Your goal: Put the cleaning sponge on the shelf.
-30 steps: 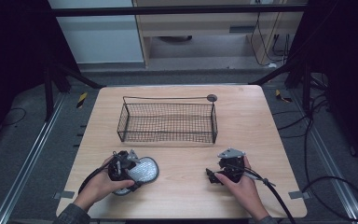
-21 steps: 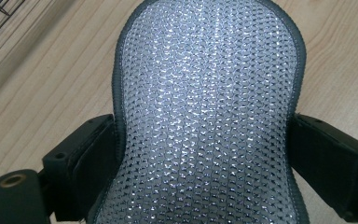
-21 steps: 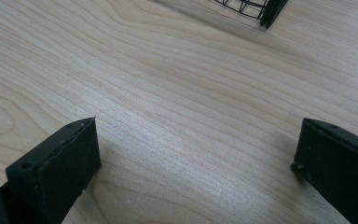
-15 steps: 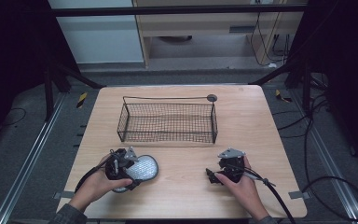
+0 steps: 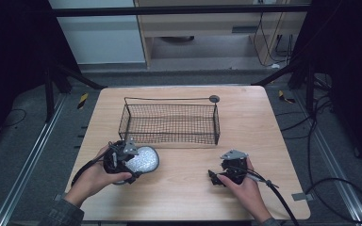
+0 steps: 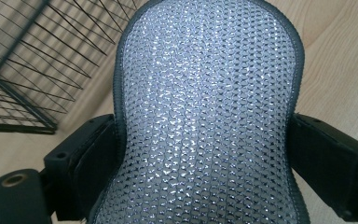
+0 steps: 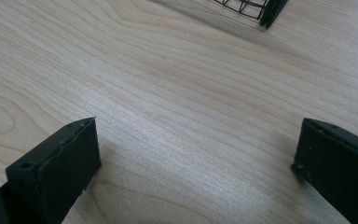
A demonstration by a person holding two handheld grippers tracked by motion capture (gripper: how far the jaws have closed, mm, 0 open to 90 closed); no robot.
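Observation:
A silver, sparkling mesh pad (image 5: pixel 144 159) with a dark rim sits between the jaws of my left gripper (image 5: pixel 132 162), at the table's front left. In the left gripper view the pad (image 6: pixel 205 93) runs up the frame, and my left gripper (image 6: pixel 205 154) is shut on its narrow waist. My right gripper (image 5: pixel 213 176) rests low over the table at the front right. In the right gripper view this gripper (image 7: pixel 196 154) is open, with bare wood between its jaws.
A black wire basket (image 5: pixel 169 123) stands mid-table, just beyond the pad, and looks empty. Its mesh wall (image 6: pixel 23 70) is close on the left in the left gripper view, and a basket corner (image 7: pixel 261 9) shows beyond the right gripper. The wooden table (image 5: pixel 264 122) ends near both hands.
My left gripper has shifted a little toward the basket with the pad in it. The right gripper has stayed in place.

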